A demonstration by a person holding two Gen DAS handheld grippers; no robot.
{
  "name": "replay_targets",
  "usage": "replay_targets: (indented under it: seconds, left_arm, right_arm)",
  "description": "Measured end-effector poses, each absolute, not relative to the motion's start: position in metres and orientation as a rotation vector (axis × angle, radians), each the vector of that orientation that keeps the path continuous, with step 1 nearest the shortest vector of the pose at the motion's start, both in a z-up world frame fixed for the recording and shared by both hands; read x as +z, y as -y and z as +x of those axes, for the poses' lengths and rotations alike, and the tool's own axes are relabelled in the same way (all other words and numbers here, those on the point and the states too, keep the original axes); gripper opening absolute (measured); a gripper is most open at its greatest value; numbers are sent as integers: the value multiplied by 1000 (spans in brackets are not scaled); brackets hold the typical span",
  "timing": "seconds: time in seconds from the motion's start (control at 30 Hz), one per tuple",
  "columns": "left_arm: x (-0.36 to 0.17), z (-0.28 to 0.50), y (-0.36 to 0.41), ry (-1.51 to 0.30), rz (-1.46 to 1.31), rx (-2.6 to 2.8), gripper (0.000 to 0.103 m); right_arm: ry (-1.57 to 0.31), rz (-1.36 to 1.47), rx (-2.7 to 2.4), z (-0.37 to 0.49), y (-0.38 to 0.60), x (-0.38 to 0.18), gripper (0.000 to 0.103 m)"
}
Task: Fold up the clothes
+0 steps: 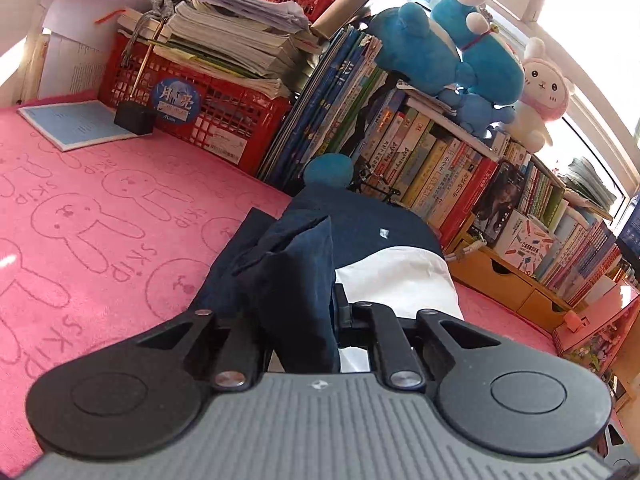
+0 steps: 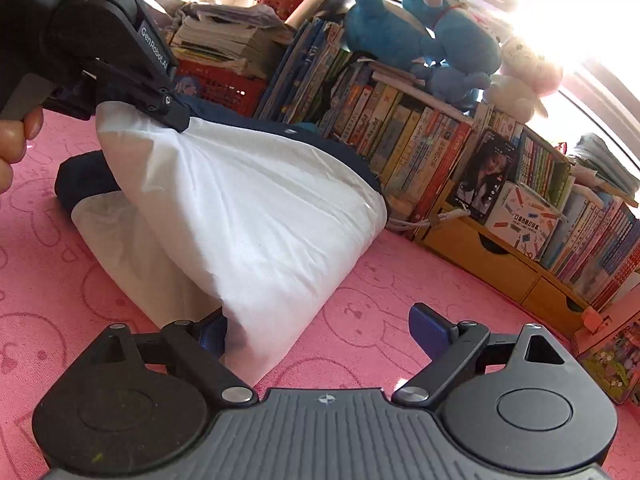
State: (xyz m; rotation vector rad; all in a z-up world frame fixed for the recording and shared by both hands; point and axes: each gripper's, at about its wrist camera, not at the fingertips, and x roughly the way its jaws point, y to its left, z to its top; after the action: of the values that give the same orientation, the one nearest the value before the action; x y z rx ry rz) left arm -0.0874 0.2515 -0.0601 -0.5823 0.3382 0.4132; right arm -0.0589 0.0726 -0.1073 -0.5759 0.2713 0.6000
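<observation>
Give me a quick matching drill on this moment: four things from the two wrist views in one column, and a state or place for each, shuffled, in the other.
1. left gripper
2. right gripper
3. blue plush toys
4. red crate

A. on top of the row of books
B. open, one finger beside the white cloth
C. stacked with papers
D. shut on the garment, lifting it

Pairs: 1-D, 2-B, 3-A, 4-C
</observation>
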Motion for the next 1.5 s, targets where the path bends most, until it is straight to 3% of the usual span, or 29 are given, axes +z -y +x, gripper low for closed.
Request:
replay_targets:
  seconds: [0.13,0.17,0.27,0.37,0.73,0.9,1.03,1.13,1.27,1.5]
  left_arm:
    - [-68,-91,-254,-334,-590,460,44]
    - [-69,-92,-256,-325,-593,468,43]
    - [-69,-94,-257,-293,-601,455,17]
    - [-63,-98,-249,-240,-551,462,10]
    - [-83,-117,-271,-280,-585,477,14]
    - [-88,-131,-305,-268,-749,399,30]
    - [-85,-154,-327,-237,-804,493,32]
    - [-74,-167,-331,-237,-695,731,31]
    - [-50,-161,-298,-236,-501,623,31]
    - [-43,-89,-164,-293,49,344,34]
  right_arm:
    - [-269,-621,564,-55,-82,-111,91]
    - [-269,-629,560,-55,-84,-112,91]
    - [-282,-645,557,-54,-88,-114,91]
    - [-285,-656,555,-54,-91,-115,91]
    - [-295,-656,571,-54,-93,-115,91]
    - [-301,-650,575,-53,-93,-115,91]
    - [-304,-646,577,-53,-93,-115,91]
    - [-313,-638,579,-51,-93,-114,91]
    - [-328,-620,587,-48,-91,-113,92]
    - [-324,-623,586,-49,-90,-114,92]
